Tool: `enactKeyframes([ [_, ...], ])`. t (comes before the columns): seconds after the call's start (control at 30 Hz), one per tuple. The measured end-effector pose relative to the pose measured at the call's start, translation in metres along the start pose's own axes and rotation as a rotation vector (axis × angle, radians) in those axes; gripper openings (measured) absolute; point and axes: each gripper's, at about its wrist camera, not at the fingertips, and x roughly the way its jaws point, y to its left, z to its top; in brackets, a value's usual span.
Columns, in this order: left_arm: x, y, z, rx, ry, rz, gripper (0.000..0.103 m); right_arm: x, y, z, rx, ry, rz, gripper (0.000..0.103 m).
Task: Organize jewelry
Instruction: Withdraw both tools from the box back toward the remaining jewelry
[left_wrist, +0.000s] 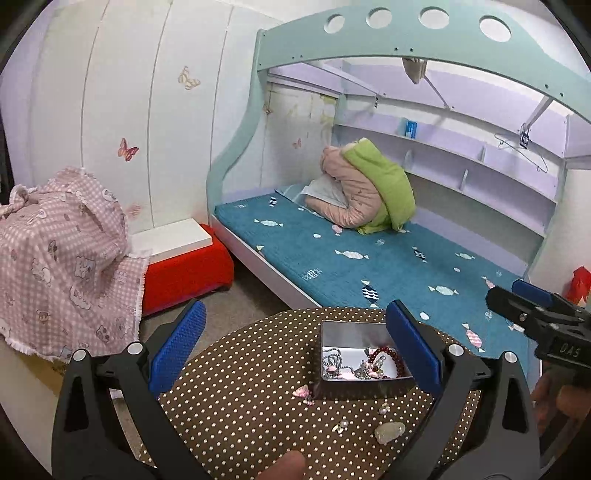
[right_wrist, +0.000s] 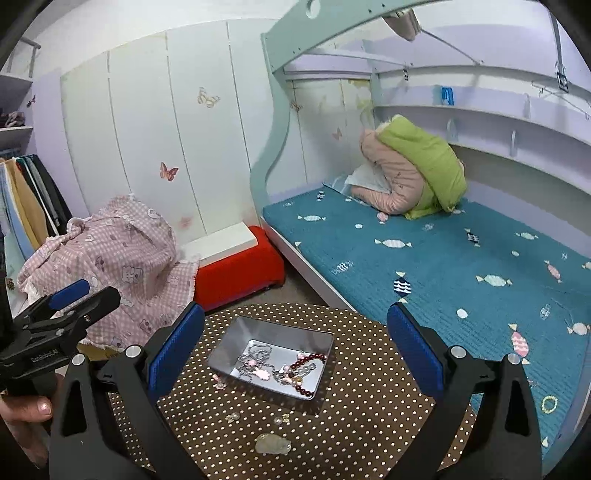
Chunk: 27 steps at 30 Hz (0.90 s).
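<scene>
Left wrist view: left tool (left_wrist: 295, 347) wide open, empty, above desk (left_wrist: 236, 406); tin (left_wrist: 364, 363) w/ necklaces near far edge. Right wrist view: right tool (right_wrist: 295, 350) open too, empty; approx. five loose pcs incl. pale stone (right_wrist: 272, 443) left by near edge.

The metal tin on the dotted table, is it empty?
No, the metal tin holds silver chains and a dark red bead bracelet.
</scene>
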Motion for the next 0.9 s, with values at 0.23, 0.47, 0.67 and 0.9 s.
enactKeyframes([
  [0.23,-0.024,0.013,-0.012,-0.033,-0.007,0.008,0.098,-0.026,0.013,-0.004,0.004,-0.043,-0.004,0.095],
  [0.47,-0.042,0.018,-0.029,-0.027,-0.006,0.029,0.098,-0.046,0.017,-0.016,-0.007,-0.065,-0.021,0.095],
  [0.67,-0.044,0.024,-0.045,-0.037,0.024,0.028,0.098,-0.052,0.015,-0.029,-0.009,-0.046,-0.038,0.095],
  [0.9,-0.043,0.02,-0.06,-0.023,0.049,0.026,0.098,-0.052,0.008,-0.044,0.01,-0.014,-0.043,0.095],
])
